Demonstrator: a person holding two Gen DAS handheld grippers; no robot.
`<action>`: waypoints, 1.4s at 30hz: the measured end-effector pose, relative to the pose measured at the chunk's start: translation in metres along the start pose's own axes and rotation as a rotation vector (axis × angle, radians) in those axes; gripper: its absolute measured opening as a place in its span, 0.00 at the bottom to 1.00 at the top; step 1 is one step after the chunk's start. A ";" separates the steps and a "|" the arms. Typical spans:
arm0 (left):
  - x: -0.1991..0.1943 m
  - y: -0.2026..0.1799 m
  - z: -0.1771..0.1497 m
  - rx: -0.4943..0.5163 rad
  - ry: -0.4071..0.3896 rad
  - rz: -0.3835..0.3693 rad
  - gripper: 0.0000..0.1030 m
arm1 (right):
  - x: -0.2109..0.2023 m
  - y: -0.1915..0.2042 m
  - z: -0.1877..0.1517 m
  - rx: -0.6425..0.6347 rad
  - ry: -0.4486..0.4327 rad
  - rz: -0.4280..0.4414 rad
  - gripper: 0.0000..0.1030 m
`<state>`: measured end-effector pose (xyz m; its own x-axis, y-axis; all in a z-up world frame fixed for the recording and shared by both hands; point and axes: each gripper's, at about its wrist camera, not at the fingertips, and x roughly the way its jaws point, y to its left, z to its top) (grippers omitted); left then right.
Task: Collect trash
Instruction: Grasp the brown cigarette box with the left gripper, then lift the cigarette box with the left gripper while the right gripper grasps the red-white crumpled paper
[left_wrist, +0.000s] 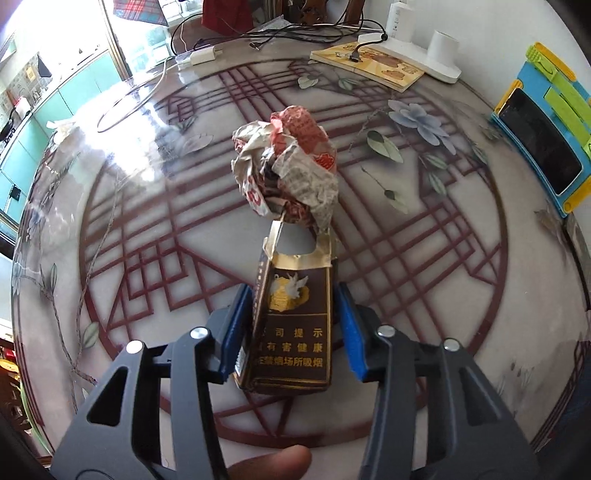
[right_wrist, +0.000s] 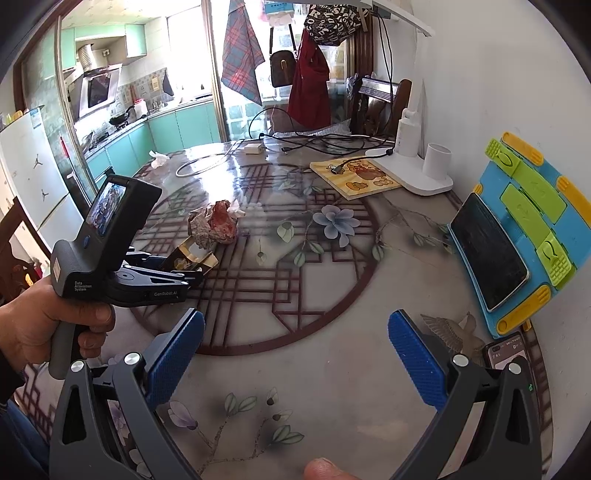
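The left gripper has its blue pads drawn in against the two long sides of the brown cigarette pack, which lies flat on the glass-topped round table. No earlier view is there to compare, but by the look of it the grip is just made and the pack not yet lifted. The pack's long axis runs straight away from this gripper, its torn gold top pointing onward. Just beyond that top, touching it or nearly so, sits the crumpled red-and-white paper wrapper. So the next piece of trash lies dead ahead of the pack, along the same line. The right gripper hangs wide and empty, well off from the pack; the left is much the nearer hand.
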<state>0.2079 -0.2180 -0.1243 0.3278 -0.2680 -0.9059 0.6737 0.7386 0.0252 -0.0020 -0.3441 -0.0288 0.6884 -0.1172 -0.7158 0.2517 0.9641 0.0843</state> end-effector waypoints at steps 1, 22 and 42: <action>-0.002 0.001 0.000 -0.007 -0.004 0.000 0.37 | 0.001 0.000 0.000 -0.002 -0.001 -0.003 0.94; -0.142 0.025 -0.043 -0.107 -0.184 0.010 0.36 | 0.005 0.026 0.010 -0.059 -0.033 0.038 0.94; -0.222 0.094 -0.106 -0.250 -0.350 0.063 0.36 | 0.125 0.128 0.076 -0.141 0.047 0.058 0.94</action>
<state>0.1282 -0.0237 0.0342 0.5972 -0.3795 -0.7067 0.4778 0.8759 -0.0666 0.1678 -0.2536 -0.0542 0.6657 -0.0523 -0.7444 0.1123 0.9932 0.0306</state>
